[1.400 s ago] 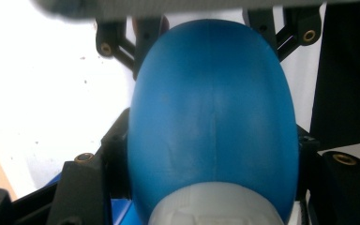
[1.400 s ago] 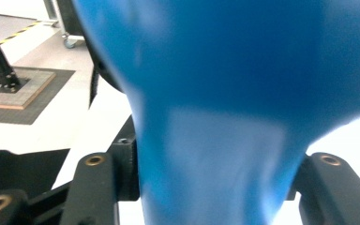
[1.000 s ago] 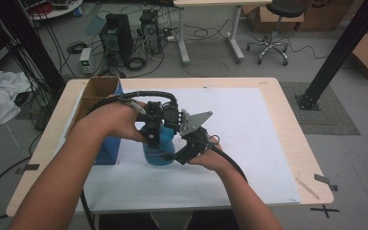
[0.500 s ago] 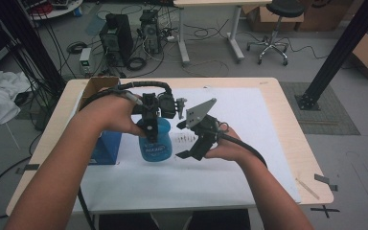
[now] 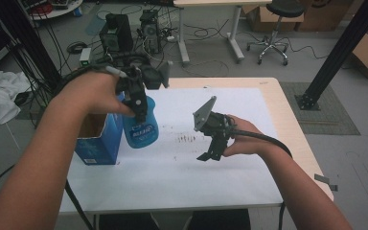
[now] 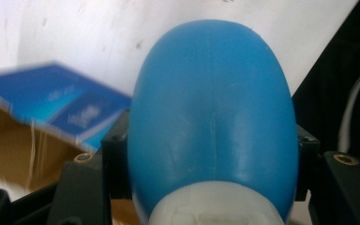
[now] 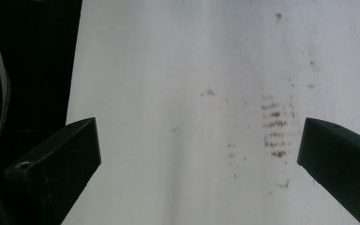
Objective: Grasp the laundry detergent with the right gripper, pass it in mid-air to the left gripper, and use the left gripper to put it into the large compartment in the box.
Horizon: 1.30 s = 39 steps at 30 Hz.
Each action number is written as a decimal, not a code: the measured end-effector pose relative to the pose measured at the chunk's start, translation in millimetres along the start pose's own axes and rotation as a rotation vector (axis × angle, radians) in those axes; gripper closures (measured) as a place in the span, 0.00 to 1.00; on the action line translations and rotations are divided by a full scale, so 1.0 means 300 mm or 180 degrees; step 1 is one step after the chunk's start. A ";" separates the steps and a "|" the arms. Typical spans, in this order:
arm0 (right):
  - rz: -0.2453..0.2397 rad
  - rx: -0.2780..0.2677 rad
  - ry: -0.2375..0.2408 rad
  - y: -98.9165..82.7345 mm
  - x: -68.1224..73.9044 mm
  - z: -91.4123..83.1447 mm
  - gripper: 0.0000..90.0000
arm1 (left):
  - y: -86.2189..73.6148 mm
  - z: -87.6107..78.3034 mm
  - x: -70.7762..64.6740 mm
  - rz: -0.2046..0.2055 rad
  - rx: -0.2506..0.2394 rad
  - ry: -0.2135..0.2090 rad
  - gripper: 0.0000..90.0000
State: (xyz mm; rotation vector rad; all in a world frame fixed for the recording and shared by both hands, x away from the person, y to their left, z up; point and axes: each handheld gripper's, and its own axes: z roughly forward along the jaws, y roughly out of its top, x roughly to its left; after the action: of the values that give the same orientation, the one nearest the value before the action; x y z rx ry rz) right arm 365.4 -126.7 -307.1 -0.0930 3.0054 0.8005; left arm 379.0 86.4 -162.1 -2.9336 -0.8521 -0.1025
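A blue plastic bottle (image 5: 141, 128) with a white label hangs in the air above the table's left part. My left gripper (image 5: 137, 106) is shut on its neck from above. In the left gripper view the bottle's rounded blue body (image 6: 211, 108) sits between the black jaws, which press on both sides of it. Right of the bottle, my right gripper (image 5: 208, 155) points down over the white sheet (image 5: 172, 177). Its jaws have just been opening and now stand wide apart (image 7: 199, 136) with nothing between them.
An open blue carton (image 5: 98, 143) stands on the sheet just left of the bottle, its brown inside showing (image 6: 9, 140). Brown stains (image 5: 188, 139) mark the sheet's middle. The wooden table rim (image 5: 294, 124) borders the sheet on the right. Computer towers and a chair stand on the floor behind.
The left gripper has lifted the bottle off the sheet and carried it left toward the carton. The right gripper has drawn away from the bottle to the right and opened.
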 end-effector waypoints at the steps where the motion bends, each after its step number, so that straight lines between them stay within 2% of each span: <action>1: 0.0016 0.0072 0.0036 -0.003 0.000 -0.005 0.00 | -0.010 -0.016 0.011 -0.0135 -0.0023 -0.0012 0.43; 4: 0.0013 0.0245 0.0050 -0.016 -0.001 -0.016 0.00 | -0.047 -0.065 0.045 -0.0435 -0.0036 -0.0033 0.42; 6: 0.0011 0.0332 0.0037 -0.025 -0.001 -0.024 0.00 | -0.066 -0.086 0.060 -0.0569 -0.0009 -0.0037 0.42; 10: -0.0002 0.0434 0.0053 -0.042 -0.003 -0.038 0.00 | -0.109 -0.128 0.092 -0.0941 0.0036 -0.0036 0.42; 17: 0.0001 0.0557 0.0038 -0.068 -0.013 -0.051 0.00 | -0.196 -0.198 0.162 -0.1707 0.0069 -0.0084 0.42; 21: -0.0022 0.0626 0.0034 -0.076 -0.015 -0.053 0.00 | -0.241 -0.222 0.201 -0.2067 0.0059 -0.0132 0.42; 24: -0.0047 0.0662 0.0045 -0.076 -0.014 -0.055 0.00 | -0.265 -0.226 0.222 -0.2274 0.0081 -0.0152 0.42; 28: -0.0078 0.0756 0.0067 -0.074 -0.013 -0.055 0.00 | -0.289 -0.218 0.255 -0.2467 0.0140 -0.0138 0.42; 30: -0.0090 0.0823 0.0076 -0.074 -0.012 -0.054 0.00 | -0.297 -0.212 0.268 -0.2537 0.0155 -0.0132 0.42; 33: -0.0099 0.0879 0.0081 -0.074 -0.011 -0.057 0.00 | -0.311 -0.200 0.293 -0.2677 0.0078 -0.0130 0.42; 39: -0.0061 0.0902 0.0070 -0.085 -0.018 -0.070 0.00 | -0.333 -0.147 0.342 -0.2839 0.0078 -0.0119 0.42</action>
State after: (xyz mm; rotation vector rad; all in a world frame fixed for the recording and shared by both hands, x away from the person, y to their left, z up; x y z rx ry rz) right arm 372.1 -158.8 -301.3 -0.1235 3.0956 0.3673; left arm 410.0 220.6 -103.1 -2.2962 -2.0526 -0.0862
